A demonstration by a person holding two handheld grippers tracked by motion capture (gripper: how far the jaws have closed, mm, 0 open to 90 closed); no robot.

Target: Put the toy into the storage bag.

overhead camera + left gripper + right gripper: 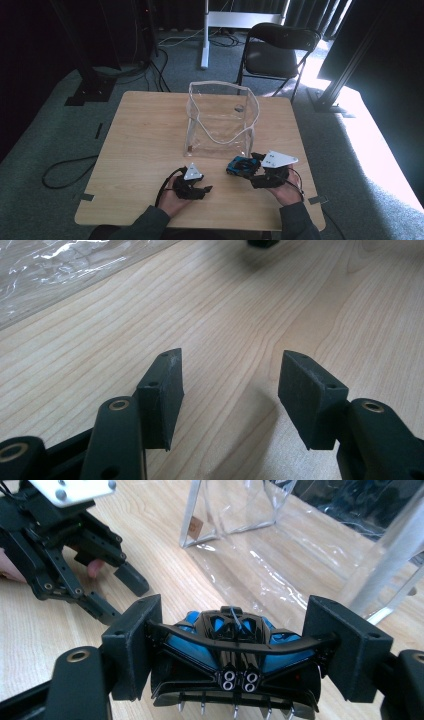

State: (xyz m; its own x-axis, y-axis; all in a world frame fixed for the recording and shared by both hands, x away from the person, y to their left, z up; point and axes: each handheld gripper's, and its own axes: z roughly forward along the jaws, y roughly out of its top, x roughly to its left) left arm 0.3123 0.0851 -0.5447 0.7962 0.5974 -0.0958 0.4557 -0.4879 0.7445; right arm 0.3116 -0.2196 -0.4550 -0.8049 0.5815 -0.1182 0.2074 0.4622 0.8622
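A blue and black toy car (236, 166) (200, 640) sits between the jaws of my right gripper (252, 167) (232, 630), rear end toward the camera. The pads press on both ends of its rear wing, and the car hangs a little above the wooden table (145, 130). My left gripper (200, 189) (230, 390) rests low over the table near the front edge, open with bare wood between its pads; it also appears at the upper left of the right gripper view (117, 595). A clear plastic bag with white trim (220, 120) (250, 555) (50, 270) stands open just beyond the car.
A black folding chair (277, 50) stands behind the table, next to a white stand post (205, 35). A black cable (65, 172) loops on the carpet at the left. Bare wood spreads to the left of the bag.
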